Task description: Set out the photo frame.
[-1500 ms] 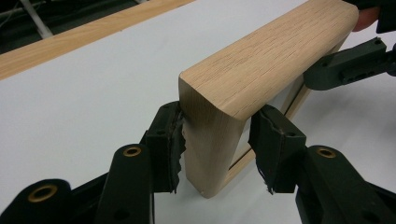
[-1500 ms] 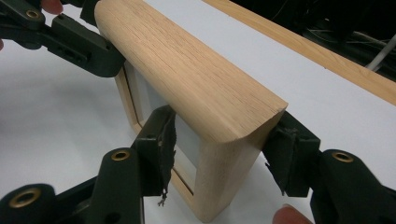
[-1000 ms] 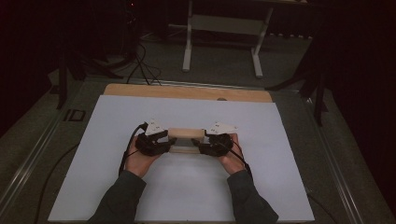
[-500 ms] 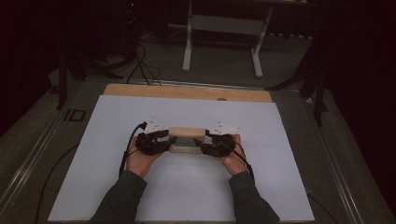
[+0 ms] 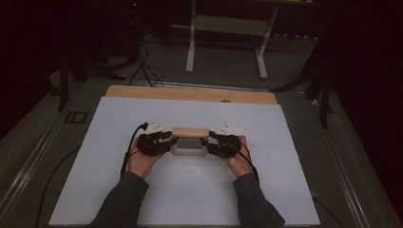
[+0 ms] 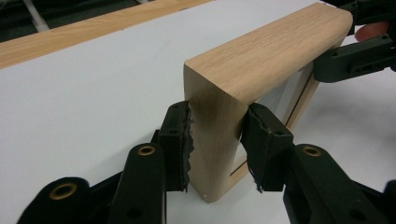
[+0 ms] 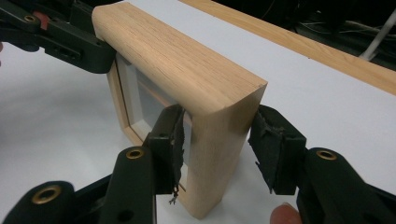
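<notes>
I have a wooden frame [image 5: 190, 141] standing upright on its edge on the white sheet [image 5: 190, 199], between my two hands. My left gripper [image 6: 217, 140] has just been closing; both its pads press the frame's left upright. My right gripper [image 7: 219, 142] has been closing too: its left pad touches the right upright, the other pad stands just off the wood. Inside the frame sits a pale pane [image 7: 144, 105].
</notes>
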`<control>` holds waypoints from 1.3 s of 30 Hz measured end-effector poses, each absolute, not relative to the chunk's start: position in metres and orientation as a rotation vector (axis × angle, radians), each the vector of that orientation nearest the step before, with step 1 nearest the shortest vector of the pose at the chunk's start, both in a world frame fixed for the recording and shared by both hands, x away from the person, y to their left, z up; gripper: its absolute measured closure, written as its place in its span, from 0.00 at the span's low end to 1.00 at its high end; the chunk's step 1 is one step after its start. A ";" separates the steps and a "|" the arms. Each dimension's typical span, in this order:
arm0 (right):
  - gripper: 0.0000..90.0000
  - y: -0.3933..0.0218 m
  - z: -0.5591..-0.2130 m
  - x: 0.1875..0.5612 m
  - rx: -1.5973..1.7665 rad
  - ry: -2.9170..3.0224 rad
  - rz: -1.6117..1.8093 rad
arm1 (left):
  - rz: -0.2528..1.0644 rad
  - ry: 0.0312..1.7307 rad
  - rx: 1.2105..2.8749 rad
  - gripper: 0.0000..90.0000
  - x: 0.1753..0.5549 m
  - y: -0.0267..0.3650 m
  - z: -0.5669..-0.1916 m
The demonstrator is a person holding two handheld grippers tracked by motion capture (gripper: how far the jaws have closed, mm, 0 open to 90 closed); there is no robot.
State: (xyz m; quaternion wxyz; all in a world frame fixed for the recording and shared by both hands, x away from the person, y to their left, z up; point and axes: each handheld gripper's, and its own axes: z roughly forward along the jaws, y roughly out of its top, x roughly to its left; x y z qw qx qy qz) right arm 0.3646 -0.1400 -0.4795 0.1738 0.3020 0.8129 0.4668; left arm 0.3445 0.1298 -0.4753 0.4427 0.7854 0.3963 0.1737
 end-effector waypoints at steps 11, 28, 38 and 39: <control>0.61 -0.144 -0.475 0.372 0.904 2.291 1.320 | 0.423 1.016 1.939 0.69 0.352 0.128 -0.479; 0.64 -0.138 -0.480 0.388 0.984 2.296 1.289 | 0.413 1.055 1.971 0.69 0.359 0.125 -0.486; 0.61 -0.137 -0.482 0.386 0.987 2.306 1.293 | 0.400 1.054 1.969 0.66 0.360 0.125 -0.487; 0.61 -0.137 -0.482 0.386 0.985 2.306 1.291 | 0.398 1.055 1.966 0.65 0.360 0.125 -0.487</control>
